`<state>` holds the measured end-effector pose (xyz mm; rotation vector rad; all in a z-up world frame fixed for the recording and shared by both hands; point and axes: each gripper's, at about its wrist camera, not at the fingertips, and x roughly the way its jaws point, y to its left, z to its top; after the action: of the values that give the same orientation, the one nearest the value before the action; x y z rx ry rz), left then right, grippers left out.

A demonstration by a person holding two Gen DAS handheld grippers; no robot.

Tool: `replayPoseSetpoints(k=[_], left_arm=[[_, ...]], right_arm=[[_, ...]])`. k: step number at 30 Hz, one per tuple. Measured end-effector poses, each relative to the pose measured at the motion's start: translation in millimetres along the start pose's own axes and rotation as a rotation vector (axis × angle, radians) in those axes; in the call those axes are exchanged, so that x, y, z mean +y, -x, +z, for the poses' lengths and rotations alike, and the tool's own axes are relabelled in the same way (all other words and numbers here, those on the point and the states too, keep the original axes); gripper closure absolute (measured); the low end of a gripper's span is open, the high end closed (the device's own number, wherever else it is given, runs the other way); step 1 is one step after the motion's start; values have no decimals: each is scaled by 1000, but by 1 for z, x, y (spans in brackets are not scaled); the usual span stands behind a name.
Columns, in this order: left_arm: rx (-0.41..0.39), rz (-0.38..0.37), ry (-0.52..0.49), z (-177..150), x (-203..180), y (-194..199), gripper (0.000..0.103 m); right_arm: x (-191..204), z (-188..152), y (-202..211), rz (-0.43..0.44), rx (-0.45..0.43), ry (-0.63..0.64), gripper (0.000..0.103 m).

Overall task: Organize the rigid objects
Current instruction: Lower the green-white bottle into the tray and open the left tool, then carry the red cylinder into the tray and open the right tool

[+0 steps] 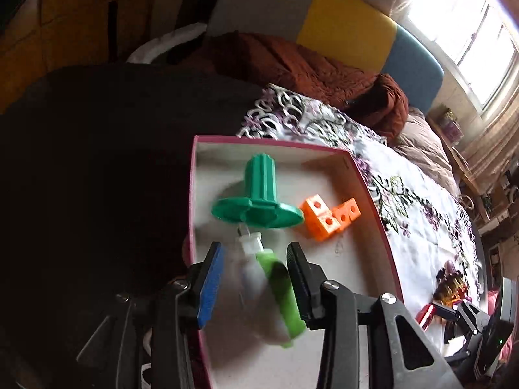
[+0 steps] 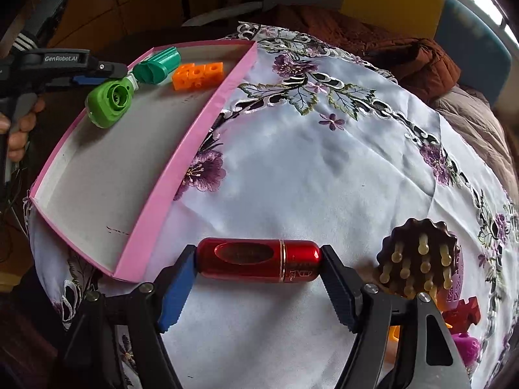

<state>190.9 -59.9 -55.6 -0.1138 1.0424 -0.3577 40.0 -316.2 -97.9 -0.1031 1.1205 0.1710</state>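
Observation:
A pink-rimmed shallow box [image 1: 373,194] [image 2: 181,168] lies on a flowered white tablecloth [image 2: 308,162]. In it are a dark green spool [image 1: 259,194] [image 2: 159,64], orange linked cubes [image 1: 327,217] [image 2: 198,74] and a light green and white plastic piece [image 1: 275,285] [image 2: 108,103]. My left gripper [image 1: 254,269] [image 2: 97,74] is open over the box, and the blurred light green piece sits loose between its fingers. My right gripper [image 2: 259,262] is shut on a red capsule-shaped case [image 2: 259,261], gripped end to end just above the cloth.
A brown scalloped massager with cream pegs [image 2: 418,256] lies right of my right gripper. Red, orange and magenta pieces [image 2: 460,324] sit behind its right finger. A rust-coloured quilted blanket [image 1: 308,74] and yellow and blue cushions [image 1: 350,29] lie beyond the cloth.

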Motion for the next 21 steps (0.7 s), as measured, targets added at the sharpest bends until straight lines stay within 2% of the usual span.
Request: replayPoseSetpoints(k=[6, 11, 15, 21], left_arm=[[-61, 34, -5, -12, 3, 32, 59], [-61, 46, 10, -40, 4, 52, 59], [-58, 56, -33, -70, -8, 65, 59], [-71, 78, -101, -98, -30, 80, 59]], right_arm=[[0, -1, 0, -3, -1, 8, 28], [-1, -1, 0, -5, -3, 7, 28], [0, -1, 0, -11, -7, 11, 28], [1, -2, 0, -16, -12, 12, 28]])
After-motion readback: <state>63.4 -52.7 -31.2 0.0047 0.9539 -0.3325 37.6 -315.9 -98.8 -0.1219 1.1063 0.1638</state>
